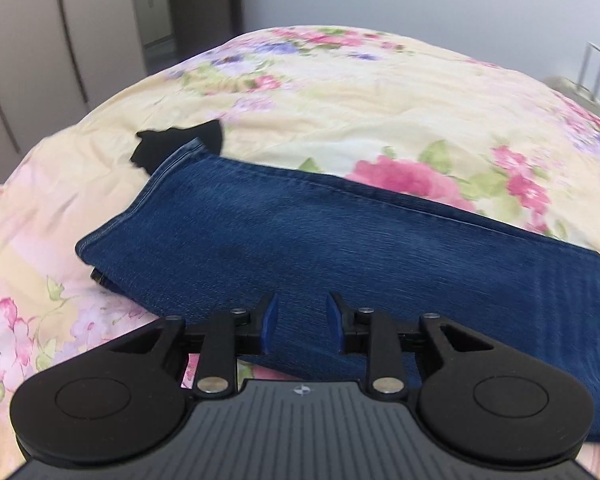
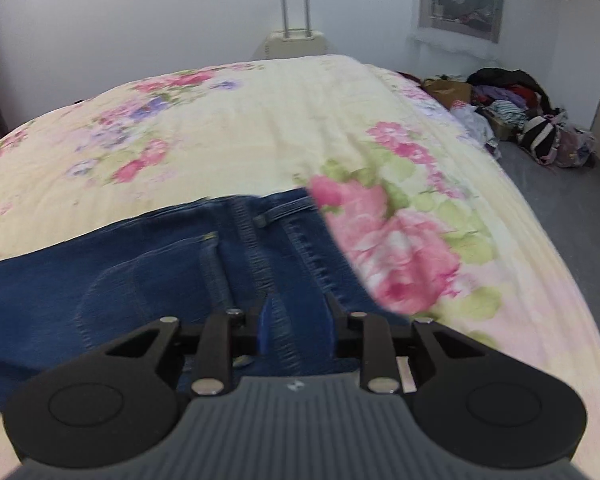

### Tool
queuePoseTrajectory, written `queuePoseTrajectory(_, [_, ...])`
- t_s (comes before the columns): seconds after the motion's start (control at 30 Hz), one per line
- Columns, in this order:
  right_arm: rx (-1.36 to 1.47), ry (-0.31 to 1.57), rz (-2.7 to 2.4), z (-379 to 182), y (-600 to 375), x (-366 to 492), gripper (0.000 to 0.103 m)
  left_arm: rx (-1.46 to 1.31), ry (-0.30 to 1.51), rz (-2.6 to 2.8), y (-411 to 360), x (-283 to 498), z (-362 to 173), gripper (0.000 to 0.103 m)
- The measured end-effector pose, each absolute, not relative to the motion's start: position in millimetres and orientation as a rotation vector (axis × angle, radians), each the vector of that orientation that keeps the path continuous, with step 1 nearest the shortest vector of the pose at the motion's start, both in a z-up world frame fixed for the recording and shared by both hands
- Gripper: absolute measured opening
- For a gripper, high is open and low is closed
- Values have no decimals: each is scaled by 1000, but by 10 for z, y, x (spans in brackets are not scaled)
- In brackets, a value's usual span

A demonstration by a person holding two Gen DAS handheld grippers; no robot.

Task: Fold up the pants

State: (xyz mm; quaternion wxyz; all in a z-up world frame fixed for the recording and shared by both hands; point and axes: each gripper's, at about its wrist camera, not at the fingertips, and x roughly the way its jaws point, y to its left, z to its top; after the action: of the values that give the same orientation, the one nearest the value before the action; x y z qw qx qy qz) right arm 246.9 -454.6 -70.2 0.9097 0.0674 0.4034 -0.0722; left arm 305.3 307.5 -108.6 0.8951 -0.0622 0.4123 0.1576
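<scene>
Denim pants (image 1: 340, 240) show no readable label.

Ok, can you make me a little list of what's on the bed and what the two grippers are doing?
surface: floral bedspread
clothing: blue jeans, lying flat, folded lengthwise
leg ends: toward the left gripper view's far left
waistband: in front of the right gripper
left gripper: open, above the denim
right gripper: open, nothing pinched
under jeans: black item, partly hidden
behind bed: suitcase
</scene>
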Motion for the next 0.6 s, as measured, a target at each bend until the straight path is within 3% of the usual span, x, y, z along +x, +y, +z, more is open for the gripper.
queuePoseTrajectory(0.2, [142,851,94,-826,-3321,2065,24,23,850,194,2710,2864,-904,34])
queuePoseTrajectory(0.3, [55,859,133,-939,-2750,1904,42,77,843,145,2581,2745,-835,35])
queuePoseTrajectory(0.33, [14,856,134,-971,-2580,1838,44,91,842,134,2551,2708,-824,36])
queuePoseTrajectory(0.53, [-253,848,25,-1326,-2023,1649,43,150,872,148,2574,2631,-908,36])
queuePoseTrajectory(0.6, [-352,836,24,-1389,-1940,1667,38,140,877,161,2649,2593,-921,36])
